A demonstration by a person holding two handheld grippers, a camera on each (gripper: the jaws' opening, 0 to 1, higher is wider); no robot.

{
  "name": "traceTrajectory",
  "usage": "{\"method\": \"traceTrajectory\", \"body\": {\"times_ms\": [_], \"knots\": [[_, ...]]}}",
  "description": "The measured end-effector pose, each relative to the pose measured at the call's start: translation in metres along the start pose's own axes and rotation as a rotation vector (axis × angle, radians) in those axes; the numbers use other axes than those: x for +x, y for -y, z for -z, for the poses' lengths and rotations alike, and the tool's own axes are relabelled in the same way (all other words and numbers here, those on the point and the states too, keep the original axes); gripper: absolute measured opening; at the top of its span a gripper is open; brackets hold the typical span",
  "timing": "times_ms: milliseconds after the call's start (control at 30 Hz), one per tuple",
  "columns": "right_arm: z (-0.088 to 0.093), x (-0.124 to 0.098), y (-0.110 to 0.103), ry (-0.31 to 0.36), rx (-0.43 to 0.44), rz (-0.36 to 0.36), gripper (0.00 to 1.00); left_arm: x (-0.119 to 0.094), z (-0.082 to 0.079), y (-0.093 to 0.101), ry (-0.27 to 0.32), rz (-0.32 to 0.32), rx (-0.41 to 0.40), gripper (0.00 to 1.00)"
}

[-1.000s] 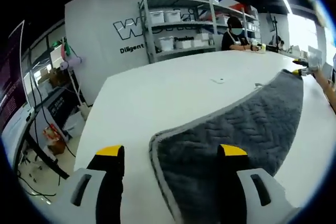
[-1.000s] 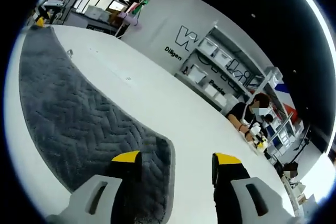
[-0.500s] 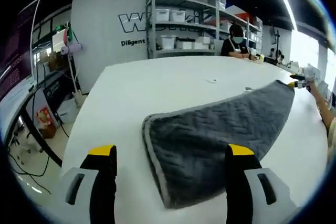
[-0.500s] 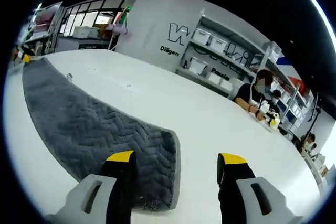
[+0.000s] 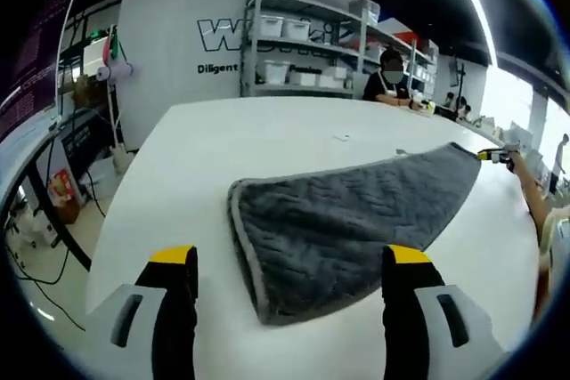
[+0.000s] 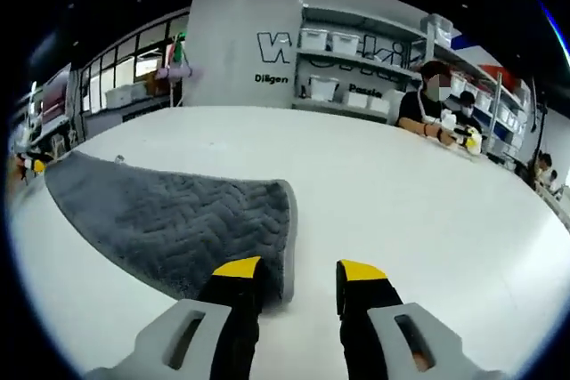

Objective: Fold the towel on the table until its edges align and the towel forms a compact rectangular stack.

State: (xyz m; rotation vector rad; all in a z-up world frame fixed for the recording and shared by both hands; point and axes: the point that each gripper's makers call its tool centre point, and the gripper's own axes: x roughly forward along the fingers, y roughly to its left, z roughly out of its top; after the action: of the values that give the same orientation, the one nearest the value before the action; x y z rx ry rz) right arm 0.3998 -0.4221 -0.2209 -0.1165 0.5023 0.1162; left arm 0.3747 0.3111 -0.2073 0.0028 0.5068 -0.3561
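Towel, grey w/ herringbone quilting, lies flat and unfolded on the white table; no fold made yet, by the look of it. Long axis runs from one gripper to the other: left gripper view has a short end just ahead of the jaws, strip trailing off to the view's right; right gripper view has the opposite short end ahead, strip trailing to the view's left.

Left gripper: jaws spread wide, nothing held, hovering near its end of towel w/ near corner lying between the jaw tips.

Right gripper: jaws parted but narrower, nothing held; towel's end edge sits beside and just ahead of the view-left tip. Whether that tip touches the fabric – cannot tell.

Judgement: each gripper is nearest its own short end, so an end-to-end fold is on offer. Right appears closer to a pinch.

Background: shelving w/ bins, seated person at far table edge.
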Motion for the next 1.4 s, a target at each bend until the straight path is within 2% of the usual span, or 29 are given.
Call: {"method": "traceTrajectory", "body": {"times_ms": [200,400,600,700,767,800,1033,1267,1400], "knots": [[0.007,0.006,-0.004,-0.02,0.029,-0.03,0.28,0.0,-0.004,0.006,0.032,0.047,-0.02,0.93],[0.015,0.009,-0.011,-0.036,0.09,-0.073,0.26,-0.001,-0.005,0.005,0.049,0.046,-0.004,0.99],[0.016,0.009,-0.011,-0.014,0.132,-0.103,0.24,-0.002,-0.007,0.009,0.062,0.066,0.011,0.99],[0.015,0.01,-0.015,-0.006,0.13,-0.118,0.17,-0.001,-0.008,0.008,0.067,0.068,0.013,0.99],[0.015,0.009,-0.026,-0.01,0.139,-0.171,0.07,-0.001,-0.008,0.009,0.063,0.069,0.013,0.99],[0.015,0.01,-0.024,-0.006,0.11,-0.15,0.07,-0.001,-0.006,0.009,0.053,0.068,0.009,0.99],[0.015,0.008,-0.022,-0.015,0.07,-0.147,0.05,0.001,-0.002,0.008,0.035,0.066,0.004,0.99],[0.016,0.006,-0.01,-0.032,-0.003,-0.092,0.05,0.002,-0.001,0.008,0.025,0.067,0.0,0.99],[0.018,0.004,0.002,-0.044,-0.054,-0.031,0.05,0.002,0.002,0.004,0.006,0.053,-0.006,0.99]]}}
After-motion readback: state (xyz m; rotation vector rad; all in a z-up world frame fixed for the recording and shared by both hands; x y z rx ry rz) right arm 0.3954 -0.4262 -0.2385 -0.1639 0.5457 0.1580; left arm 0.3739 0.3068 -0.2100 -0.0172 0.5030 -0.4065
